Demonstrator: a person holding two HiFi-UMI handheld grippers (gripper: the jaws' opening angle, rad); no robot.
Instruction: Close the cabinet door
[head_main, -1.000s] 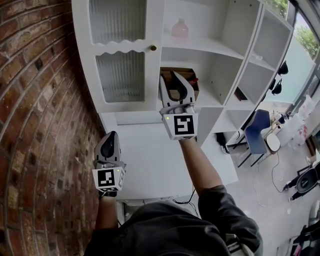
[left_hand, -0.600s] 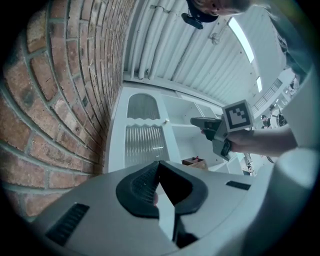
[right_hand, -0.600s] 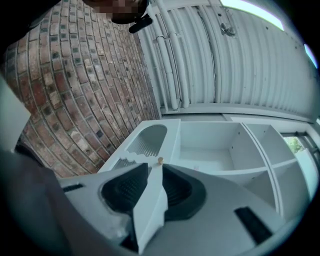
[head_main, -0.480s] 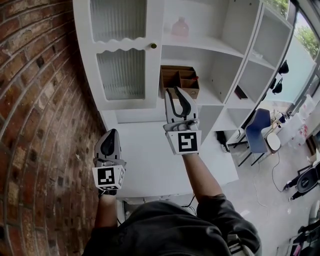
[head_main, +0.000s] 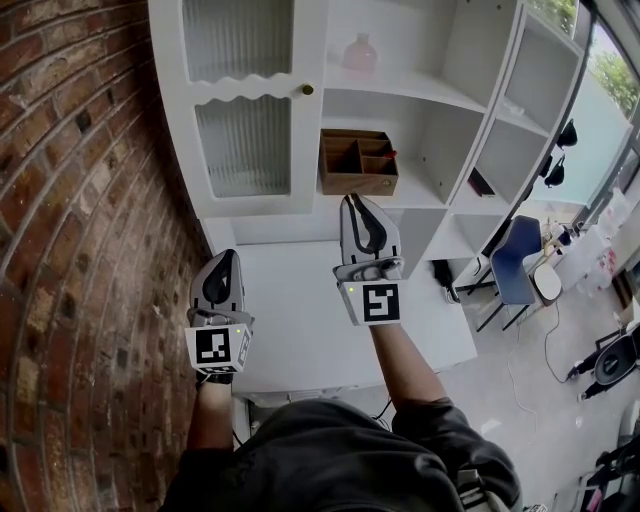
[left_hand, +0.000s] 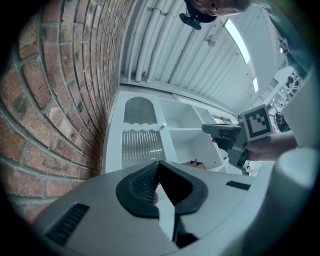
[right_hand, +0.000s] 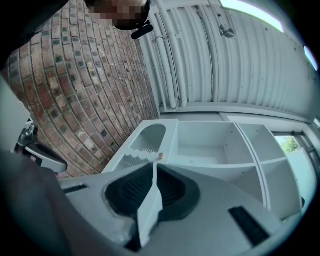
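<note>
The cabinet door (head_main: 250, 110) is white with two ribbed glass panes and sits at the left end of the white shelf unit (head_main: 480, 110), next to the brick wall (head_main: 70, 220). It lies flush with the frame, with its small brass knob (head_main: 307, 90) at the right edge.

Right of the door, the open shelves hold a pink vase (head_main: 360, 55) on an upper shelf. On the shelf below it is a brown wooden box (head_main: 358, 162) with compartments.

The right tool (head_main: 352, 200) is held just below that box and over the white bench (head_main: 300, 320), well clear of the knob. It points up toward the shelves. Its jaws are closing and are almost together, with only a thin slit and nothing between them.

The left tool (head_main: 227, 256) is lower, near the wall at the bench's left edge. Its jaws meet at the tips and it holds nothing.

A blue chair (head_main: 512, 262) stands on the floor to the right.
</note>
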